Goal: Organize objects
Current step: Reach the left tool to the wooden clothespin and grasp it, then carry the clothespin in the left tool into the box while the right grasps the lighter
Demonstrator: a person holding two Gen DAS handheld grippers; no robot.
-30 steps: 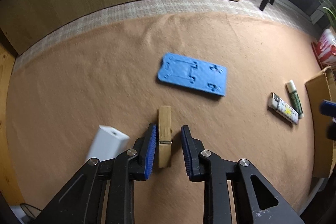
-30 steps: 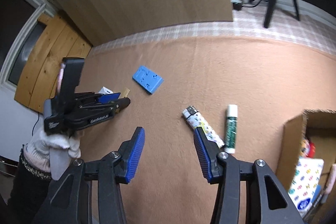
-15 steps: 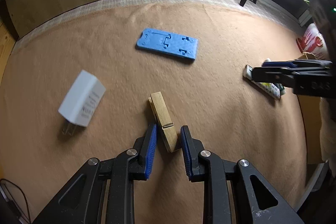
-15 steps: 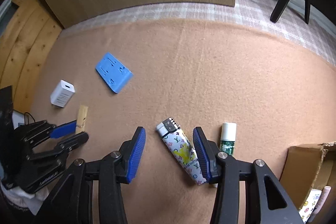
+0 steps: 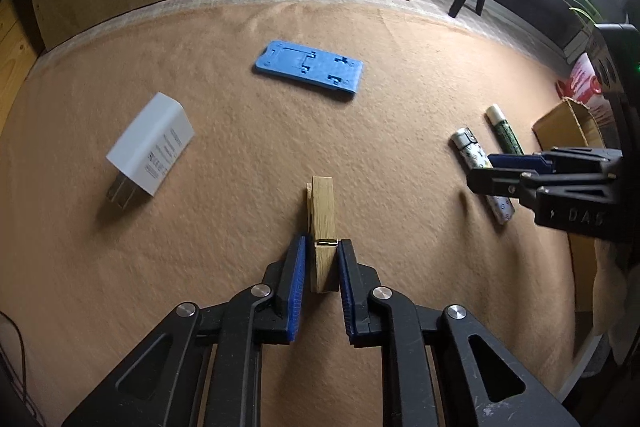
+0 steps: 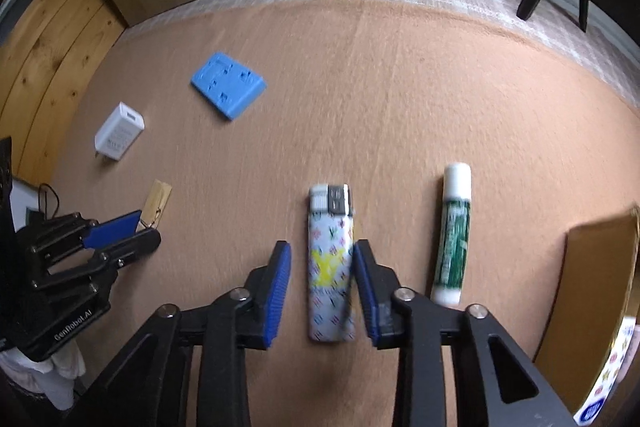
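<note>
The wooden clothespin [image 5: 323, 227] is clamped by the left gripper [image 5: 322, 259], whose jaws have just been closing. The patterned lighter [image 6: 331, 263] lies on the bench [image 6: 400, 107] between the right gripper [image 6: 322, 269] jaws, closing but not yet pressing.

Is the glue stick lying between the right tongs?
No, the patterned lighter lies between the right tongs; the glue stick lies outside them.
</note>
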